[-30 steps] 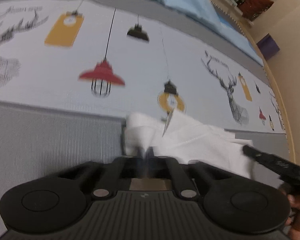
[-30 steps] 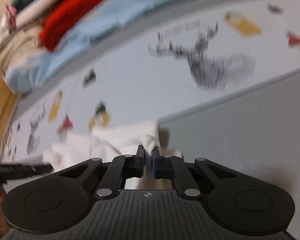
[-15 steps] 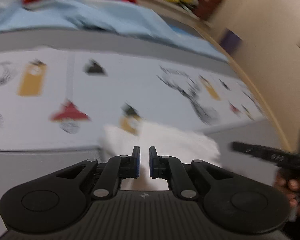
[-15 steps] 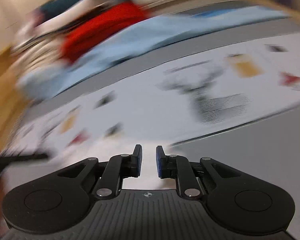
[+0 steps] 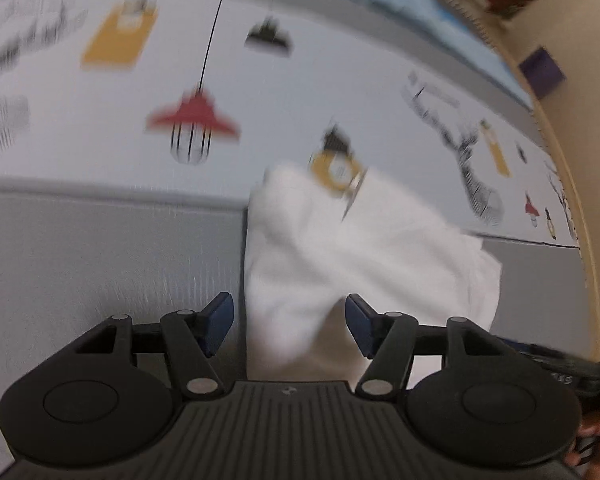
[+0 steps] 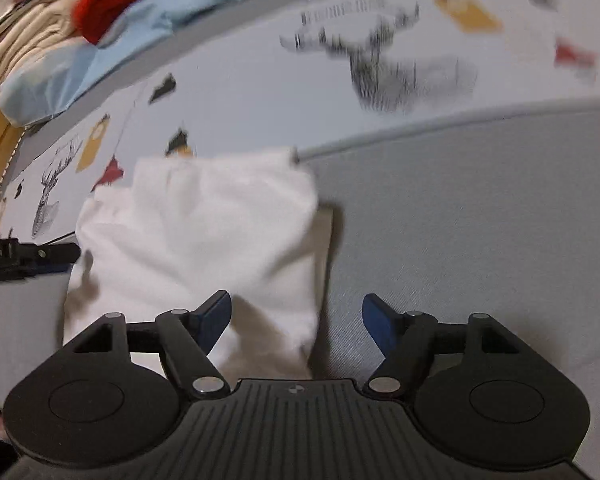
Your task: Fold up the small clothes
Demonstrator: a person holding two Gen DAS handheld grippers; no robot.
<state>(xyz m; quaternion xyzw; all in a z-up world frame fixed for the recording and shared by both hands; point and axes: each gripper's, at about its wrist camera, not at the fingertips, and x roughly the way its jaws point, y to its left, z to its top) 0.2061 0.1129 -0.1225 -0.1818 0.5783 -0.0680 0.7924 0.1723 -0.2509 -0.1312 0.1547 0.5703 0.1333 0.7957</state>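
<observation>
Crumpled white cotton garment (image 5: 360,248) lies on the grey mat (image 5: 112,256), its far edge reaching onto the pale printed sheet with lamps and deer (image 5: 260,92); left gripper (image 5: 290,320) hangs over the garment's near left corner, jaws opening, pads clear of the cloth; right gripper (image 6: 296,320) over its near right corner, jaws likewise opening, gripping nothing; red cloth (image 6: 112,8) lies well beyond the garment.
</observation>
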